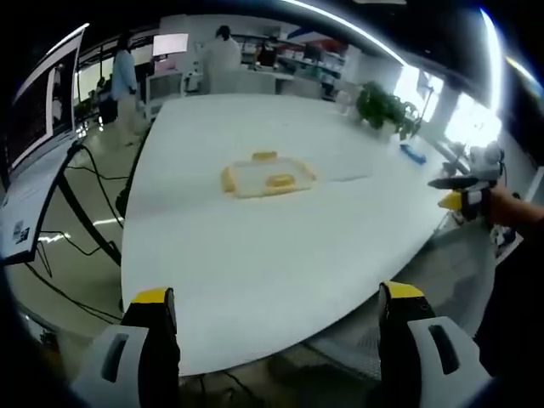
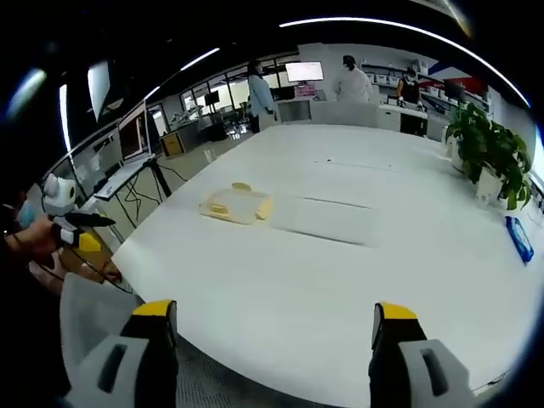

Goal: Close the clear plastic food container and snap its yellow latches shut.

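Bare white table [image 2: 340, 280] all around container [image 2: 237, 204], potted plant [image 2: 489, 153] far off

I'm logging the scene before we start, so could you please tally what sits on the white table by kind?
Clear food container with yellow latches: 1
Potted plant: 1
Blue object near the table edge, too small to identify: 1
Total: 3
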Action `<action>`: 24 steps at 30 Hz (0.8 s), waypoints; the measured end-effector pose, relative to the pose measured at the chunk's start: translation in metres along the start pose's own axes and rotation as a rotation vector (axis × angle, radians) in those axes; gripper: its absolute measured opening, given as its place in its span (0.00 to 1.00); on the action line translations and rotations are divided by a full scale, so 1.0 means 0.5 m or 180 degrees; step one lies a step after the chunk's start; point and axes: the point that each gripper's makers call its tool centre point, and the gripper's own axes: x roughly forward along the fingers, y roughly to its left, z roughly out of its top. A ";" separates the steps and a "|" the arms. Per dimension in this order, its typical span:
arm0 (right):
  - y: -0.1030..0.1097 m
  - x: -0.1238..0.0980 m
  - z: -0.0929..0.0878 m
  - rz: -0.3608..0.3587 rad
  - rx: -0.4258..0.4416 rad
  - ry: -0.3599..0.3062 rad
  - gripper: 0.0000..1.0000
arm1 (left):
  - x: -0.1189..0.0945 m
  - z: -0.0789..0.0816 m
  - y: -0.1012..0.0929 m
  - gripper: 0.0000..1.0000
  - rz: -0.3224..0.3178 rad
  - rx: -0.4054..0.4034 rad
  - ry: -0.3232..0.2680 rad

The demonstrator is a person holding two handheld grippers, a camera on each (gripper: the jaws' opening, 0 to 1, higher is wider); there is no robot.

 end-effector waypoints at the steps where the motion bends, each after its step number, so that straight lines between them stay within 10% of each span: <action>1: 0.004 0.003 0.001 -0.0010 -0.0010 0.0001 0.96 | 0.000 -0.001 0.005 0.97 -0.0005 0.0020 0.0013; 24: 0.059 0.032 0.029 -0.0161 -0.0058 0.0038 0.96 | 0.020 -0.004 0.065 0.94 -0.0167 0.0162 0.0069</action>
